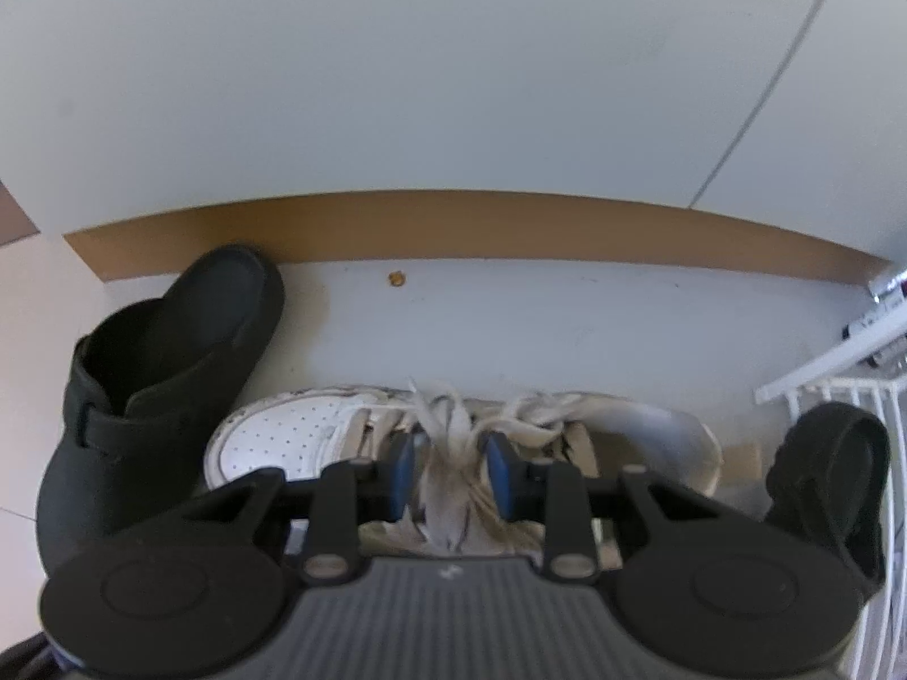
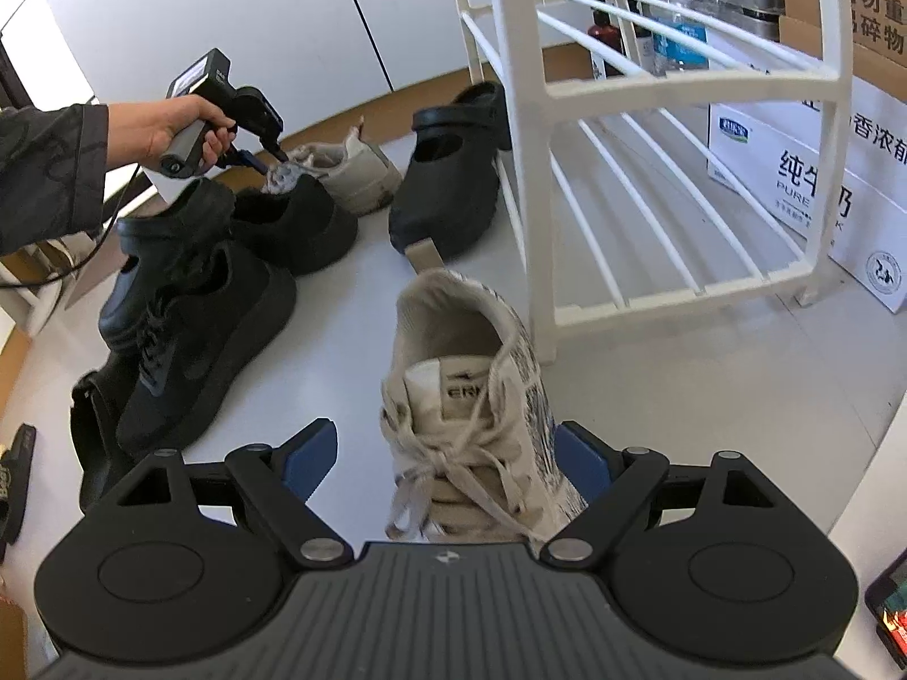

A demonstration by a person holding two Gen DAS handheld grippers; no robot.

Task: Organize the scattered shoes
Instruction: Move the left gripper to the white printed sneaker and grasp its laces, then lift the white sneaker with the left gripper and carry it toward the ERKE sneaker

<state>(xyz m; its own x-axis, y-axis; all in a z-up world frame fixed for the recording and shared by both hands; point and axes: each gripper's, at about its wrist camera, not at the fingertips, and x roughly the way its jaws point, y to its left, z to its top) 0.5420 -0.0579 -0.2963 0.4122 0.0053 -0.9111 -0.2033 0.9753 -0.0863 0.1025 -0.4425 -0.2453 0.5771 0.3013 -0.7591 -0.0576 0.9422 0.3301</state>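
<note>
The left gripper (image 1: 450, 473) has its blue pads (image 1: 403, 473) pinched onto the laces and tongue of a white sneaker (image 1: 283, 436) lying sideways on the pale floor (image 1: 567, 328), with a black clog (image 1: 159, 391) just to its left, a second black shoe (image 1: 822, 470) at the right and a brown baseboard (image 1: 453, 226) beyond. The right gripper (image 2: 448, 462) is spread wide around the laced front of a beige knit sneaker (image 2: 465, 385) without clamping it. To the right of that shoe stands a white shoe rack (image 2: 652, 170); far left, black shoes (image 2: 210, 306) are scattered, where a person's hand (image 2: 170, 133) holds the other tool.
</note>
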